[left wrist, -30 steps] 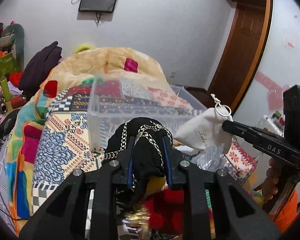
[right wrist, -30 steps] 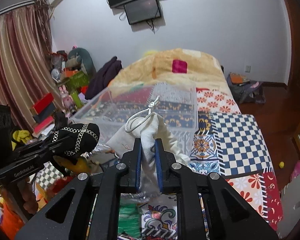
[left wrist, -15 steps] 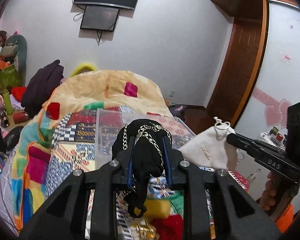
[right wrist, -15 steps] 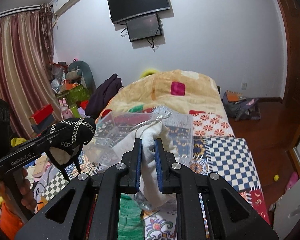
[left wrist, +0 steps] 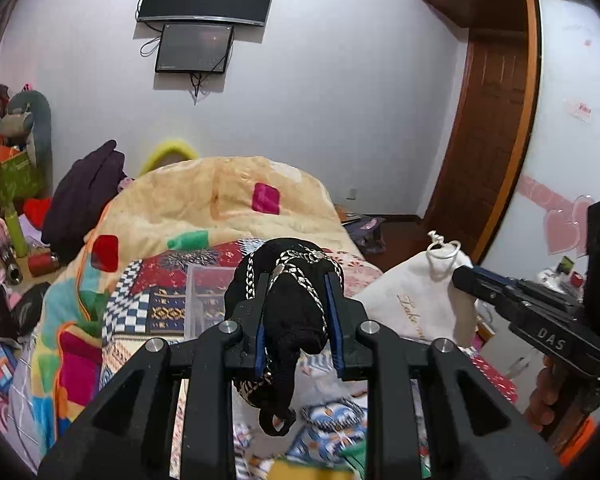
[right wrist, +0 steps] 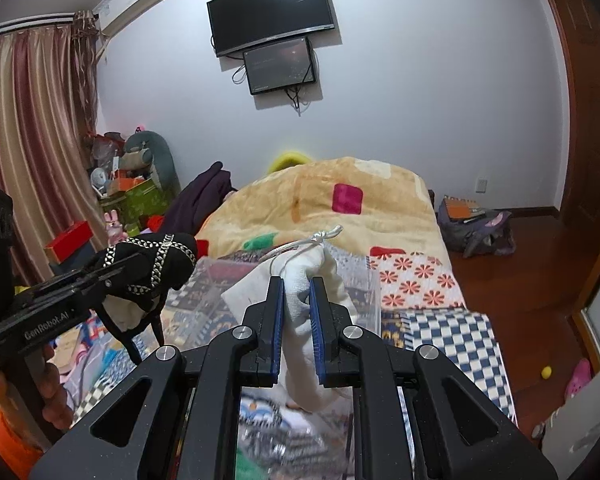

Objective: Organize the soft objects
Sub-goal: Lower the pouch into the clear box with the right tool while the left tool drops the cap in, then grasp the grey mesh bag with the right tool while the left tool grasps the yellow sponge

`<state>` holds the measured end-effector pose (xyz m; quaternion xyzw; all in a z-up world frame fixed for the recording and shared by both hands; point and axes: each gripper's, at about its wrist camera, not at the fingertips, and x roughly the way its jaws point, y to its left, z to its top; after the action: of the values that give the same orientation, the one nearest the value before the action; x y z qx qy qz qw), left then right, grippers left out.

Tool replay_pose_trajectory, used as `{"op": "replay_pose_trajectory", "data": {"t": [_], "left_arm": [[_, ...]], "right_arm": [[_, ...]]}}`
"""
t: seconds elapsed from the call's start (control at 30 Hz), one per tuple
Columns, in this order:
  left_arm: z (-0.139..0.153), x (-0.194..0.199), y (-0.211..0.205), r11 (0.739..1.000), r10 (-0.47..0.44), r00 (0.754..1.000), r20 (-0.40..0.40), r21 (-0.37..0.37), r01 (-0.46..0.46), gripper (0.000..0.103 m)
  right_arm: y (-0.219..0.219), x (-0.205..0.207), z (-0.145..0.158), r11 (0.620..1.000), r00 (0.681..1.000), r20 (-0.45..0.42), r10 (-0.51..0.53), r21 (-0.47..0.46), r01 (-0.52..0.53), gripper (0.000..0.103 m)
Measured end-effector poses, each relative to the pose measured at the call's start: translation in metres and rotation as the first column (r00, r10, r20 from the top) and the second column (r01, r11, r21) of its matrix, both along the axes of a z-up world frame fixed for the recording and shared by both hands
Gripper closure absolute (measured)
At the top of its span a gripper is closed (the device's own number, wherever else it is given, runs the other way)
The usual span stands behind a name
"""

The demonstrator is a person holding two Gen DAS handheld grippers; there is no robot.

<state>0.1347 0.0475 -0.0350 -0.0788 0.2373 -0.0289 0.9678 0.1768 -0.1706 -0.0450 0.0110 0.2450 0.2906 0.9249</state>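
I am clamping my left gripper [left wrist: 296,300] on the black chain-trimmed pouch [left wrist: 288,276] and my right gripper [right wrist: 297,308] on the white drawstring bag [right wrist: 304,280], above the clear bin [right wrist: 364,292].

White wall [right wrist: 420,80], mounted TV [right wrist: 271,11], striped curtain [right wrist: 24,152], wooden floor [right wrist: 540,264].

Black fingers [left wrist: 256,320], blue pads, silver screws.

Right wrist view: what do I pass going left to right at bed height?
Curtain → left hand-held gripper shut on the black pouch → clear bin → right hand-held gripper shut on the white drawstring bag → checkered blanket → backpack on the floor.
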Motion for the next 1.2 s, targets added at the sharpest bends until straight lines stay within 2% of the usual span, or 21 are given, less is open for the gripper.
{"op": "replay_pose_trajectory", "data": {"t": [0.17,0.3,0.57,0.73,0.87,0.93,0.97,1.07,1.2], "left_arm": [[-0.015,0.032,0.002,1.0,0.025,0.999,-0.049,0.015,-0.024,0.079],[-0.031,0.053,0.007,0.999,0.038,0.993,-0.109,0.017,-0.036,0.079],[-0.064,0.08,0.006,0.999,0.021,0.967,-0.252,0.028,-0.015,0.078],[-0.074,0.085,0.003,0.999,0.022,0.956,-0.291,0.043,-0.01,0.069],[-0.072,0.081,0.001,0.997,0.029,0.96,-0.278,0.072,-0.009,0.051],[-0.068,0.076,-0.001,0.996,0.034,0.965,-0.259,0.088,-0.011,0.041],[-0.065,0.073,-0.002,0.996,0.034,0.968,-0.25,0.092,-0.011,0.035],[-0.056,0.064,-0.003,0.996,0.024,0.973,-0.229,0.092,-0.003,0.031],[-0.042,0.049,-0.001,0.997,0.019,0.981,-0.191,0.074,-0.004,0.02]], "right_arm": [[0.013,0.017,-0.008,0.999,1.0,-0.022,-0.003,-0.044,0.002,0.091],[0.022,0.033,-0.025,0.997,0.997,-0.074,-0.007,-0.083,0.001,0.091],[0.037,0.052,-0.053,0.987,0.984,-0.178,0.002,-0.155,-0.03,0.091],[0.044,0.057,-0.061,0.979,0.976,-0.218,-0.003,-0.198,-0.042,0.091],[0.045,0.058,-0.063,0.973,0.971,-0.238,-0.007,-0.224,-0.048,0.09],[0.043,0.056,-0.061,0.974,0.97,-0.244,-0.002,-0.219,-0.053,0.086],[0.042,0.055,-0.059,0.975,0.97,-0.242,-0.001,-0.217,-0.053,0.079],[0.036,0.05,-0.051,0.978,0.977,-0.213,-0.006,-0.206,-0.039,0.059],[0.025,0.039,-0.035,0.984,0.986,-0.164,-0.013,-0.18,-0.017,0.045]]}}
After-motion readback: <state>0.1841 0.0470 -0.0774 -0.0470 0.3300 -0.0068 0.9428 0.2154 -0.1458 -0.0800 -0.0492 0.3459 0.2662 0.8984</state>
